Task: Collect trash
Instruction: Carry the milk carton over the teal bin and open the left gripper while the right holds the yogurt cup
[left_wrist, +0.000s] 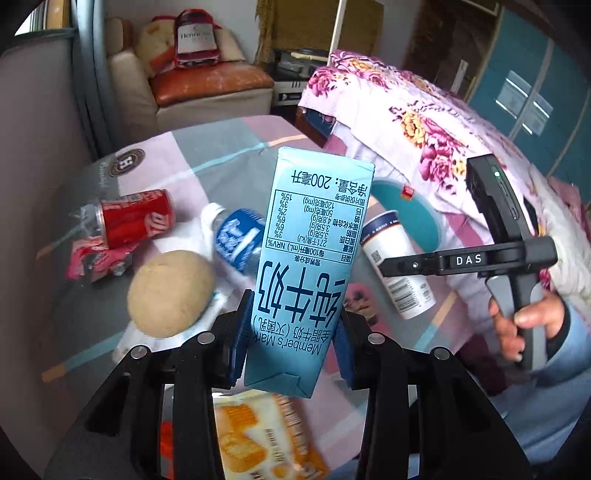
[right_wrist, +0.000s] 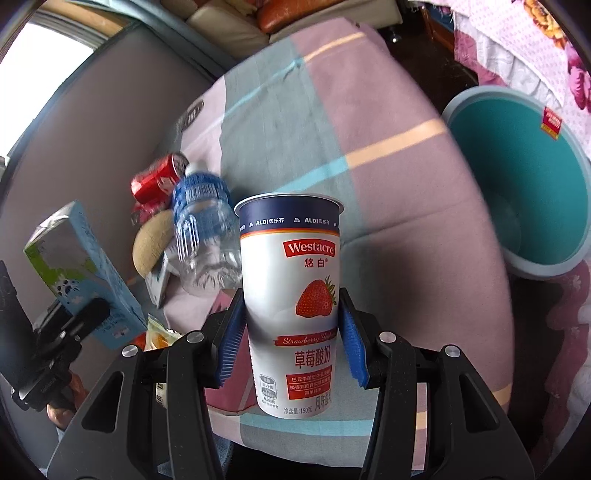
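a: left gripper (left_wrist: 291, 339), seen from its own wrist camera: the blue pads are clamped on the lower half of a pale blue rectangular milk carton (left_wrist: 306, 266), held clear above the table with its print upside down.

b: and the right gripper (right_wrist: 291, 343)?

a: clenched too. its ridged blue pads press both sides of a white paper yogurt cup with a navy rim band and a strawberry picture (right_wrist: 295, 306), upright and off the cloth. in the left view the same cup shows at 3 o'clock of the carton, with a hand (left_wrist: 524, 325) on the black handle.

b: what lies on the table?

a: a pink, grey and teal checked tablecloth (right_wrist: 369, 129) carries the rest. a red dented soda can (left_wrist: 136, 218) lies on its side at 9 o'clock of the carton; just below it, a crumpled red and white wrapper (left_wrist: 96, 258). a clear plastic bottle with a blue label (left_wrist: 236, 236) lies beside the can, and a round tan bun-like lump (left_wrist: 170, 291) sits at 8 o'clock. an orange and white snack packet (left_wrist: 258, 435) shows at 6 o'clock, under the gripper.

b: the bin?

a: a round teal plastic bin with a grey rim (right_wrist: 517, 177) stands off the table edge at 2 o'clock of the cup, open, with a red sticker on its inner wall.
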